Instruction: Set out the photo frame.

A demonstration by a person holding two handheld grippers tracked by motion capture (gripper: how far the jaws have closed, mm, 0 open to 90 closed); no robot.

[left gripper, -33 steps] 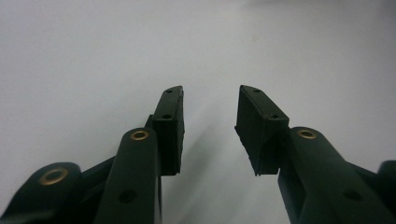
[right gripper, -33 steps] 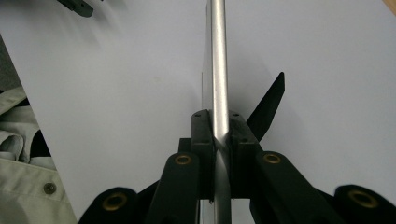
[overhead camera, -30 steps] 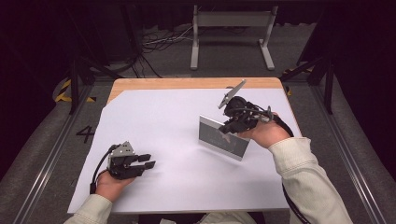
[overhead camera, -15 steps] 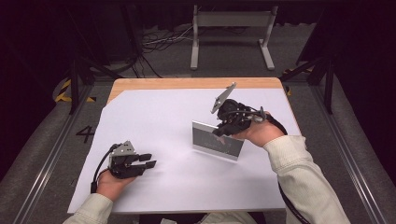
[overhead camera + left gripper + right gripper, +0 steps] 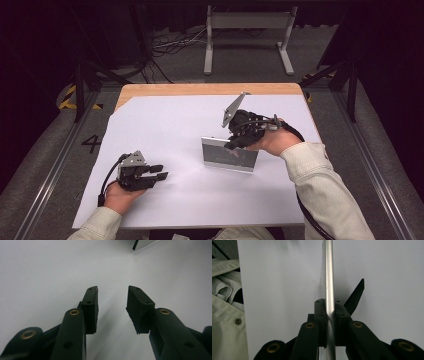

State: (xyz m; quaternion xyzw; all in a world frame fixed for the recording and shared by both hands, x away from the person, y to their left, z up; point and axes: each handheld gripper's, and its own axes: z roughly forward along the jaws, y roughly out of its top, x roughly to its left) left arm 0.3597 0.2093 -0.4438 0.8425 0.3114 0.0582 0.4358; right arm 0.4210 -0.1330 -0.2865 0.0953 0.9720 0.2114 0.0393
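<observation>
A flat silver-edged panel (image 5: 229,156), like a small picture frame or mirror, stands upright on the white table sheet (image 5: 165,125) right of centre. My right gripper (image 5: 234,144) is shut on its top edge. In the right gripper view the panel's metal edge (image 5: 329,275) runs straight up between the jaws of the right gripper (image 5: 329,305), and a black prop leg (image 5: 356,297) sticks out to one side. My left gripper (image 5: 161,172) rests on the sheet at the front left, open and holding nothing. The left gripper view shows the left gripper (image 5: 112,293) over bare sheet.
The wooden table top (image 5: 200,89) shows along the far edge beyond the sheet. A grey metal stand (image 5: 247,30) and cables lie on the floor behind the table. A pale sleeve (image 5: 224,290) is at the left of the right gripper view.
My right gripper has carried the upright panel leftward and a little nearer the front of the table. The left gripper has stayed where it was.
</observation>
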